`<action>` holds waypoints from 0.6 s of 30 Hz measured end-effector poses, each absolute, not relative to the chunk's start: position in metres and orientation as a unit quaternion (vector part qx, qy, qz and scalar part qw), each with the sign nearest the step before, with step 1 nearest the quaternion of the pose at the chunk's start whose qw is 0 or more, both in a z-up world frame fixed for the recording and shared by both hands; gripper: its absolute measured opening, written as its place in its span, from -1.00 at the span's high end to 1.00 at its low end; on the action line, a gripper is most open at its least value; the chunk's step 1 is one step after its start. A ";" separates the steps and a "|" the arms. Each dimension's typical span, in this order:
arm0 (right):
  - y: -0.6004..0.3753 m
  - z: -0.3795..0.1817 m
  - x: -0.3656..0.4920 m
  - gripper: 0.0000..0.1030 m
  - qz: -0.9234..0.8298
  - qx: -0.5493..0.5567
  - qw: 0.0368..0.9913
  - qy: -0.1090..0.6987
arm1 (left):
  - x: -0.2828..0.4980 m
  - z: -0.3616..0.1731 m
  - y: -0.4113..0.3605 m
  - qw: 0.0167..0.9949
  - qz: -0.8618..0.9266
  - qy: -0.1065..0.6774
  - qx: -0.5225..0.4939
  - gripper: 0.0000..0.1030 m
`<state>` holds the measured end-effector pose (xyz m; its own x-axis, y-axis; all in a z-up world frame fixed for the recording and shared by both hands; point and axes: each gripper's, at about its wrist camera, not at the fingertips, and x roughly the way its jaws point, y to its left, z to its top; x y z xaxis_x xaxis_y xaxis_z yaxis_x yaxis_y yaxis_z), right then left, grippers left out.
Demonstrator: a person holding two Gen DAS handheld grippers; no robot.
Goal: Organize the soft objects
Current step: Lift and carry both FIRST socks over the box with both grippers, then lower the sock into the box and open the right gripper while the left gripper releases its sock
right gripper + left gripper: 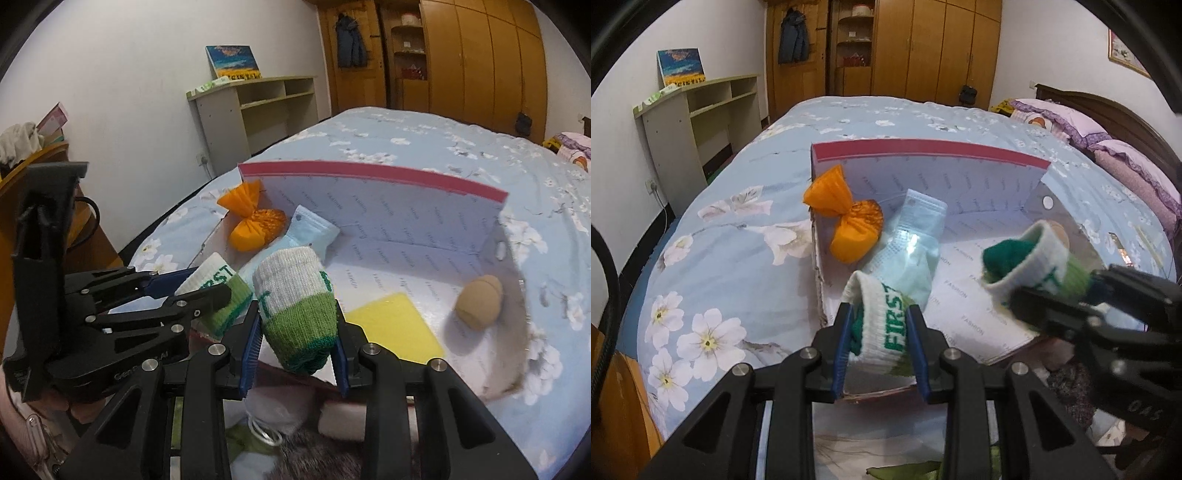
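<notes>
Left gripper [879, 325]: blue pads clamped on a rolled sock [882, 325], white cuff lettered "FIRS…" in green, light-green band low at the right pad. The roll sits upright between the fingers, over the near edge of the box [923, 149].

Right gripper [297, 328]: clamped on a second rolled sock [295, 299], grey-white top, green middle band, dark-green end down between the pads. From the left wrist view this gripper [1045, 295] enters from the right and its sock [1023, 258] hangs over the box floor, cuff opening toward the camera. From the right wrist view the left gripper [207, 290] comes in from the left, its sock [218, 291] just beside the right one; touching or not, cannot tell.

Ahead of both tools, inside the box: a pale-blue face mask [916, 236] lying flat, directly beyond the left sock. Beyond-left of it, an orange mesh pouch [846, 221] tied at the neck, resting against the box's left wall and spilling over it. Ahead-right of the right gripper: a yellow flat sponge [395, 325] on the floor, and a tan rounded soft object [478, 301] against the right wall.

The box stands on a bed with a blue floral quilt [720, 229].
</notes>
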<state>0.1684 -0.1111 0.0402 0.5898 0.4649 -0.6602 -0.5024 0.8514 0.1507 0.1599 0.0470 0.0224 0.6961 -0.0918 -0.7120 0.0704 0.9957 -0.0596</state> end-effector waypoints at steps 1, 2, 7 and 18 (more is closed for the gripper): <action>-0.109 0.038 0.170 0.34 0.273 -0.027 0.890 0.365 | 0.160 0.022 0.047 0.921 -0.044 0.387 -0.013 0.41; -0.106 0.036 0.171 0.34 0.275 -0.027 0.888 0.368 | 0.159 0.022 0.047 0.921 -0.044 0.386 -0.009 0.41; -0.097 0.023 0.177 0.34 0.280 -0.026 0.879 0.386 | 0.159 0.020 0.045 0.922 -0.037 0.384 0.014 0.41; -0.095 0.011 0.182 0.34 0.286 -0.007 0.868 0.406 | 0.162 0.015 0.051 0.920 -0.034 0.389 0.018 0.41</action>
